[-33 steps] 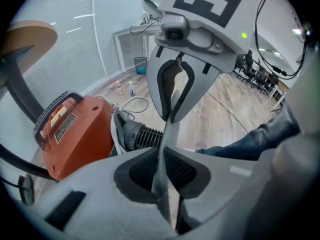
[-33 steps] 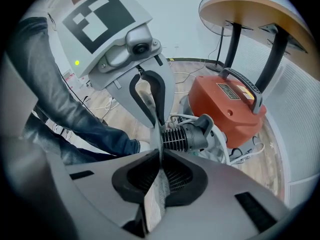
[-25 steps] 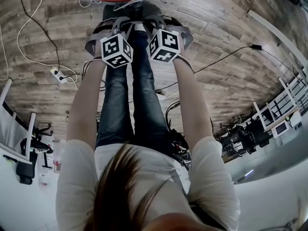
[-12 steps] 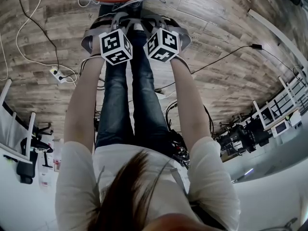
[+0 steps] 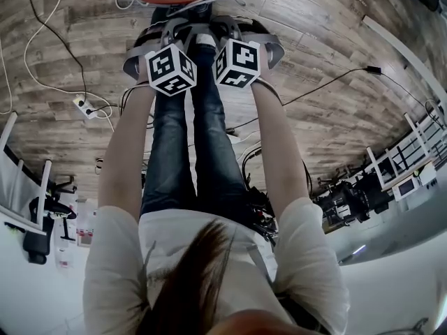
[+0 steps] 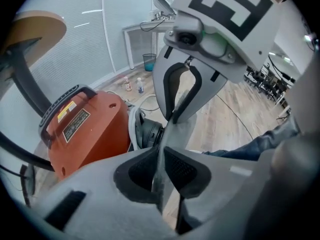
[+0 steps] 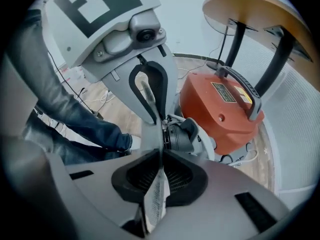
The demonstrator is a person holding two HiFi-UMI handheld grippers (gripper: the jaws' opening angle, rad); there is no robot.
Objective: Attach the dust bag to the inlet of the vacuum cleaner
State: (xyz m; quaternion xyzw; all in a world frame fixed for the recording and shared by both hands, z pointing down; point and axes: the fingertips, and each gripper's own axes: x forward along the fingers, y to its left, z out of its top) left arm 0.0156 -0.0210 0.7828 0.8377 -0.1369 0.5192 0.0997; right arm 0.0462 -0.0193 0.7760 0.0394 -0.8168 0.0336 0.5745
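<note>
Pinched thin grey fabric dust bag (image 6: pixel 181 126) in jaws of left gripper (image 6: pixel 162 170), just tightened, and right gripper (image 7: pixel 161 173), near black round inlet (image 7: pixel 182 134) of orange vacuum cleaner (image 7: pixel 220 109). Judged light, limp; best held near stiffer collar.

The glossy orange-red plastic vacuum cleaner body (image 7: pixel 215 116) has a black handle (image 7: pixel 239 85). The thin pale-grey dust bag (image 7: pixel 156 199) is finely dotted. At twelve o'clock, black-and-white square-patterned marker cubes (image 5: pixel 170 70) (image 5: pixel 237 63) sit over a grey-brown wood-grain floor (image 5: pixel 328 40).
</note>
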